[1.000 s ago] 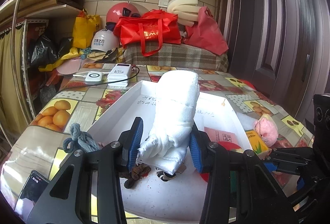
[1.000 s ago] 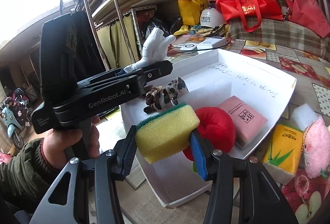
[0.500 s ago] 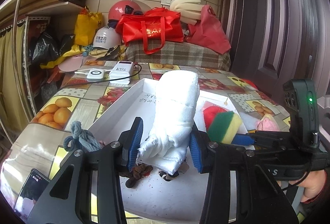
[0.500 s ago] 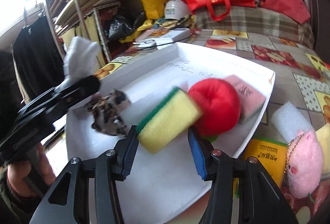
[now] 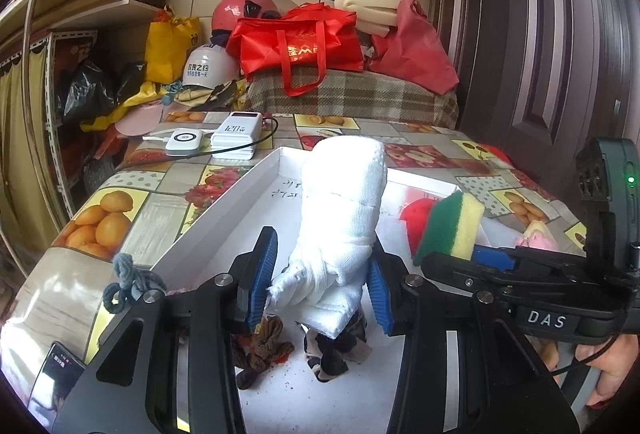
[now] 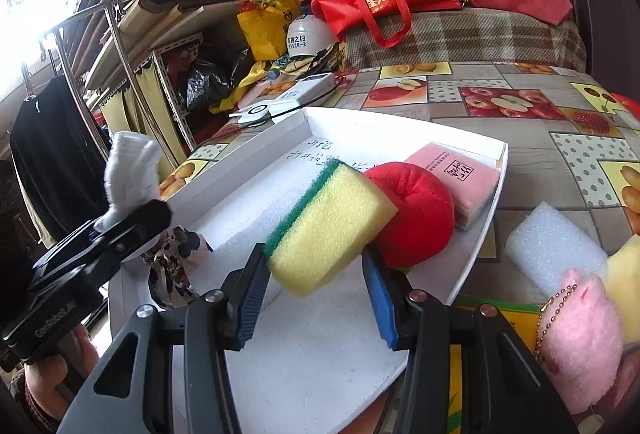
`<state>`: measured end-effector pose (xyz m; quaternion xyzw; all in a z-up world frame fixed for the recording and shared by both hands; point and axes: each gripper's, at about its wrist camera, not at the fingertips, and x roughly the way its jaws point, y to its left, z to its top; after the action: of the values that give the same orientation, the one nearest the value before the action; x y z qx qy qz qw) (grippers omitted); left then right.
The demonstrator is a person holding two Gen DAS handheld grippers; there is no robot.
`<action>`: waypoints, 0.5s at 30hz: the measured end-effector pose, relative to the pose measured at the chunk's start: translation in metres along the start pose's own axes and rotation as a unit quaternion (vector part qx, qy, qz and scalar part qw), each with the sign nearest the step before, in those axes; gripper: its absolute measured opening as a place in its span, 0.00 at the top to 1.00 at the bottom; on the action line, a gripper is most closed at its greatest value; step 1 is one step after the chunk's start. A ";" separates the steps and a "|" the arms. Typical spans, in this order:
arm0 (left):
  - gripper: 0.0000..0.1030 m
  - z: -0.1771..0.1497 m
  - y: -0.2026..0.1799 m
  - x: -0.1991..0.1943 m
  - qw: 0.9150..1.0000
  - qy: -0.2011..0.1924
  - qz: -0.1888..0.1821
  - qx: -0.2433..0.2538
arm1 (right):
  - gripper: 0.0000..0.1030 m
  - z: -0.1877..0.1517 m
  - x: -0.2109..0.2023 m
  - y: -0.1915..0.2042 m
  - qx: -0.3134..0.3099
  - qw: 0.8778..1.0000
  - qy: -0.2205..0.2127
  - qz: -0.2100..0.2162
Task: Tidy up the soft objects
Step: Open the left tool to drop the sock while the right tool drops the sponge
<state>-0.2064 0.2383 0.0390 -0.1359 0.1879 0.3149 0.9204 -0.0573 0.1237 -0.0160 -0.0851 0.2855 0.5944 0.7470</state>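
Note:
My left gripper point(image 5: 320, 282) is shut on a rolled white towel point(image 5: 344, 218) that stands upright over the white tray point(image 5: 224, 202). My right gripper point(image 6: 316, 298) is shut on a yellow sponge with a green scrub side point(image 6: 328, 230), held above the tray point(image 6: 484, 230). In the tray lie a red plush ball point(image 6: 420, 210), a pink tissue pack point(image 6: 460, 170), a patterned cloth point(image 6: 172, 258) and a brown knitted piece point(image 5: 260, 346). The right gripper with the sponge point(image 5: 452, 226) shows at the right of the left wrist view. The towel point(image 6: 128, 170) shows at the left of the right wrist view.
A grey knotted cord point(image 5: 128, 278) and a phone point(image 5: 56, 374) lie left of the tray. A white foam block point(image 6: 556, 246), a pink fluffy keychain point(image 6: 580, 338) and a yellow tissue pack point(image 6: 504, 318) lie to its right. Power banks point(image 5: 236, 134), bags and helmets crowd the far side.
My right gripper has carried the sponge from the tray's near edge in over the tray, rolling as it went. The left gripper with the towel has stayed put.

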 end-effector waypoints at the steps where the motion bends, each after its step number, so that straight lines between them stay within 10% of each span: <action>1: 0.59 0.001 -0.001 0.003 1.000 0.005 0.002 0.000 | 0.55 0.000 -0.001 0.001 -0.002 1.000 -0.004 0.000; 15: 0.59 0.004 0.011 0.023 0.998 0.052 -0.010 -0.042 | 0.55 0.000 -0.004 0.010 -0.030 0.999 -0.020 -0.006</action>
<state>-0.1954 0.2604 0.0306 -0.1922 0.2208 0.3054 0.9061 -0.0673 0.1232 -0.0113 -0.0970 0.2523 0.5997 0.7532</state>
